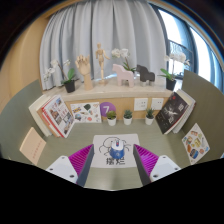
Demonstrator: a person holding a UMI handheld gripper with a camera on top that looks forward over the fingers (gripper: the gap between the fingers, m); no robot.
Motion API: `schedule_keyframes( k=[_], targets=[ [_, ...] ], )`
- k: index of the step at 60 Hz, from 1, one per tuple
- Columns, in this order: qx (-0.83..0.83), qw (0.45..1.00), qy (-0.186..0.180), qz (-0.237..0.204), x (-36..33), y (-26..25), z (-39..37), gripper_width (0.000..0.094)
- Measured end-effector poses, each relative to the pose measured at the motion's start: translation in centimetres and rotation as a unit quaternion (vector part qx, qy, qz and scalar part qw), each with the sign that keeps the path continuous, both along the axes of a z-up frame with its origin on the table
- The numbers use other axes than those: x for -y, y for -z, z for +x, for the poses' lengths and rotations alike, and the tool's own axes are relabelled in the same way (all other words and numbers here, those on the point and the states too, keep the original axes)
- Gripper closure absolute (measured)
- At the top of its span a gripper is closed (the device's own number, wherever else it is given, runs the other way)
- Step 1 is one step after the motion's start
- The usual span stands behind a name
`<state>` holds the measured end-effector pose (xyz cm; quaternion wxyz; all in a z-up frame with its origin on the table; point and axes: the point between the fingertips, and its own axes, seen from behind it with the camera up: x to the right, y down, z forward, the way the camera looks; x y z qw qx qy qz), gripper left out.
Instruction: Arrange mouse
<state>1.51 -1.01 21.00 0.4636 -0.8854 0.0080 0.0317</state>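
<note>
With fingers spread wide at 6 o'clock, we see gripper [112, 165] holding nothing, magenta pads [79, 156] facing inward. Between fingers we note white mat [112, 160] with dark print; dark object [113, 146], likely mouse, sits on mat's far end at 12 o'clock of fingertips, untouched. Beyond it we see three small potted plants [127, 117] in row, purple round sign [108, 108] behind. Tilted books [58, 116] at 10 o'clock, another display [173, 110] at 2 o'clock. Curtains [110, 35] at far back.
</note>
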Motion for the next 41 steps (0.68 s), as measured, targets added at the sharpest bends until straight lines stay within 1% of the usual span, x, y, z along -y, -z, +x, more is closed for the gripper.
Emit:
schedule_keyframes(
  k=[9, 13, 17, 22, 27, 41],
  targets=[
    [0.010, 1.000, -0.016, 0.023, 6.5, -3.6, 0.8, 0.0160],
    [0.010, 0.999, -0.019, 0.034, 9.1, -4.3, 1.1, 0.0159],
    [0.010, 0.999, -0.023, 0.036, 11.2, -4.8, 1.7, 0.0160],
    [0.009, 0.999, -0.018, 0.040, 13.3, -4.8, 2.5, 0.0161],
    [0.014, 0.999, -0.017, 0.036, 14.9, -4.3, 3.0, 0.0162],
    [0.012, 0.999, -0.024, 0.038, 16.8, -3.7, 3.2, 0.0162]
  ],
)
